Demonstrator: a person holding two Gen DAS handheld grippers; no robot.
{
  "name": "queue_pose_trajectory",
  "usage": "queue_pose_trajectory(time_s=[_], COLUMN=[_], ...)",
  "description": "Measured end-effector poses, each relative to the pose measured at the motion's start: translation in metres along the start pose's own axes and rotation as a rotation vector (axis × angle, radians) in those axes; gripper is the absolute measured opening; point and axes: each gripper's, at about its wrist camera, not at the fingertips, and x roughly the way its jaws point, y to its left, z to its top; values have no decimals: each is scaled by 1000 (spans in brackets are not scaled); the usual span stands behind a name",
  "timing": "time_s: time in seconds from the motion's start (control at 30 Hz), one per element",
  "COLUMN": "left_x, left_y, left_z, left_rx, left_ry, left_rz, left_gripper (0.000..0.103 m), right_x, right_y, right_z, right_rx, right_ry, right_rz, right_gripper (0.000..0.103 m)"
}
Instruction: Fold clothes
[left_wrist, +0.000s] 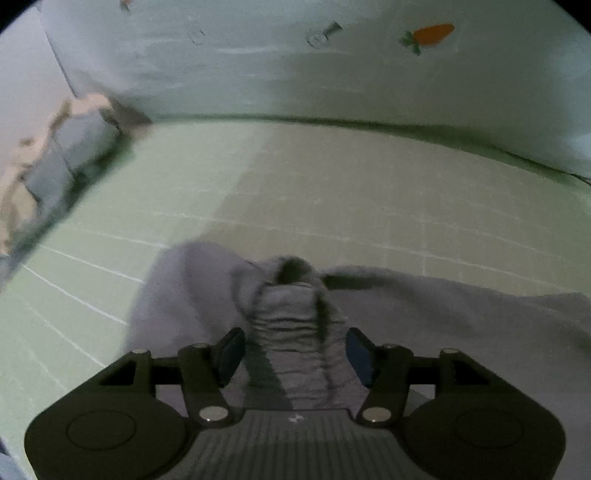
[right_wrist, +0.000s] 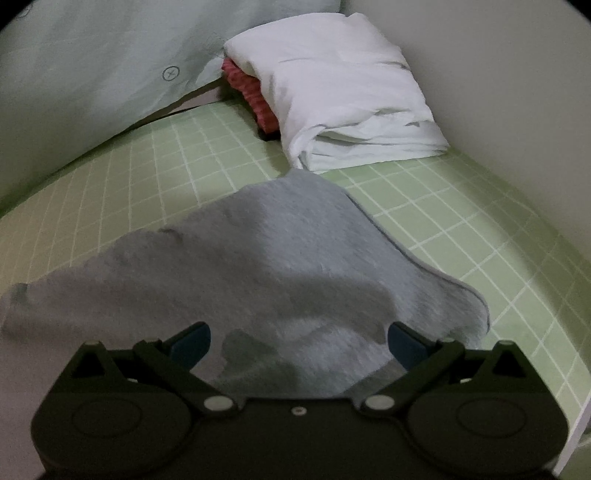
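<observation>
**Both grippers poised open over a grey garment on the bed**

A soft grey knitted garment (right_wrist: 266, 258) is seen spread loosely on a light green bed sheet printed with a white grid (right_wrist: 461, 221). In the left wrist view, a ribbed cuff or sleeve end of the garment (left_wrist: 291, 317) is bunched up and lies between the fingers of the left gripper (left_wrist: 295, 354), whose jaws are held wide apart with nothing clamped. In the right wrist view, the right gripper (right_wrist: 299, 343) is likewise spread wide above the cloth, and no fabric is pinched.

The step in hand is judged to be the taking hold of the garment before a fold is made. For the next move, the left jaws would need to be closed on the ribbed end and a matching edge or corner would need to be taken by the right, so that the cloth can be lifted evenly.

A folded white cloth (right_wrist: 343, 96) is stacked over a red-pink textured fabric (right_wrist: 255, 96) near the far edge of the grey garment, where a fold carried that way could be crowded. A pale green pillow with a carrot print (left_wrist: 432, 35) is propped behind the bed, and a blurred crumpled bundle (left_wrist: 62, 155) lies at the left edge, well apart.
</observation>
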Motion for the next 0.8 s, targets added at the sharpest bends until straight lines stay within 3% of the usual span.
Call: queue_pose_trajectory(time_s=[0.13, 0.3, 0.33, 0.37, 0.43, 0.53, 0.67, 0.73, 0.77, 0.8], left_x=[8, 21, 22, 20, 16, 1, -24, -23, -16, -9], left_y=[5, 0, 2, 4, 9, 6, -15, -28, -36, -41], left_z=[-3, -10, -11, -10, -9, -4, 2, 0, -3, -7], left_rx=[-17, 11, 0, -13, -33, -14, 84, 140, 175, 196], left_ry=[39, 65, 63, 57, 49, 9, -58, -44, -8, 24], left_rz=[-62, -52, -52, -53, -65, -88, -192, -255, -272, -265], left_gripper=[61, 63, 56, 38, 16, 8, 8, 22, 37, 45], right_x=[2, 4, 4, 4, 3, 2, 2, 2, 3, 3], right_y=[6, 14, 15, 15, 13, 8, 2, 0, -1, -2], right_z=[0, -2, -3, -3, -3, -3, -3, -3, -3, -3], right_rx=[-22, -39, -42, -44, -38, -20, 5, 9, 11, 12], right_ry=[6, 19, 18, 17, 14, 10, 9, 6, 2, -2], right_rz=[17, 34, 33, 31, 26, 14, 2, -2, -1, 0], right_gripper=[103, 103, 103, 103, 103, 103, 103, 103, 103, 103])
